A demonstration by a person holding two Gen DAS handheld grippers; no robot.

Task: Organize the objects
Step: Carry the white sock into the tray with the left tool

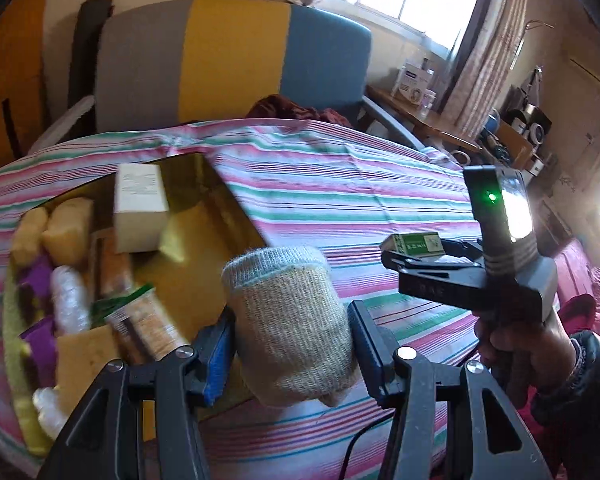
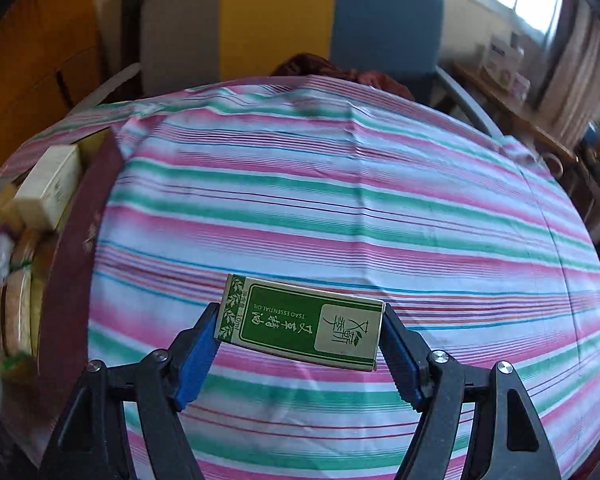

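Left gripper (image 1: 292, 344) clamps a knit sock (image 1: 288, 320) over the box's (image 1: 228, 200) right edge, ready to drop in. Right gripper (image 2: 300, 332) grips a green carton (image 2: 300, 324) endwise above mid-bedspread (image 2: 340, 200), likely boxward next.

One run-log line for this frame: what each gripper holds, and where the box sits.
left gripper: shut on knit sock | right gripper: shut on green carton | storage box: left on striped cloth, part-filled

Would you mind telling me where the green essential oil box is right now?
The green essential oil box is clamped in the right gripper, above the striped tablecloth, right of the open box.
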